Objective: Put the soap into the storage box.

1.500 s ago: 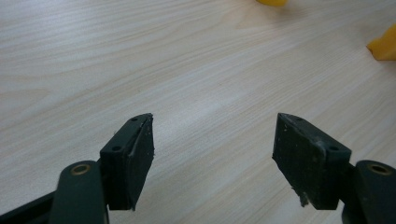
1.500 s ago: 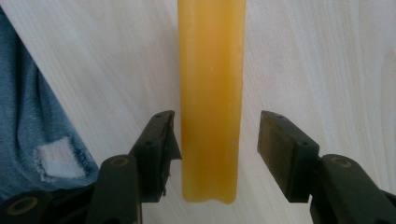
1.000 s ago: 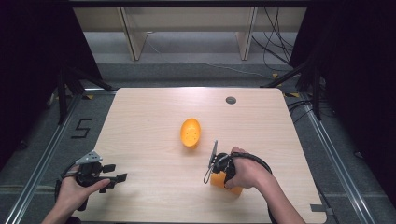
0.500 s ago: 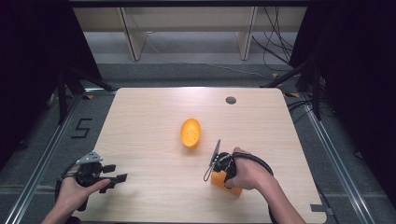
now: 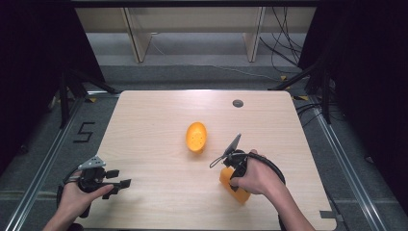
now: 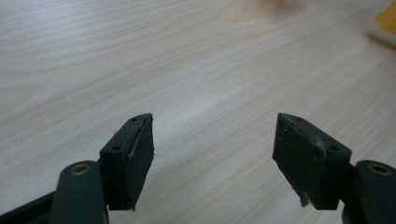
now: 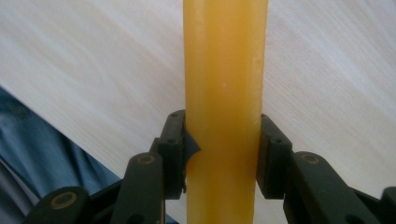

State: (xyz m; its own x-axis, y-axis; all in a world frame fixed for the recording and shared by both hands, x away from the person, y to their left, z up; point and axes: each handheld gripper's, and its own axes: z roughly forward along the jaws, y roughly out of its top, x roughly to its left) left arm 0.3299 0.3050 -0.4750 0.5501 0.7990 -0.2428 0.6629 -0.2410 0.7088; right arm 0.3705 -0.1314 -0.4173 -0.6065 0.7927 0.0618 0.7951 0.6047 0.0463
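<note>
At table's near edge, right claw [image 7: 218,154] still clamping orange piece [image 7: 224,93]

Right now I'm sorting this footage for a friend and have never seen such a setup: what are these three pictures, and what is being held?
No robot: a person at a pale wooden table holds a two-jaw black tool in each hand. The high view looks down from above. The other two come from cameras riding on the tools. The left gripper is open over bare wood near the table's front left corner. The right gripper is shut on a yellow-orange smooth bar, which shows beside the right hand. An orange oval perforated piece lies mid-table, and a small dark round disc sits near the far edge.
</note>
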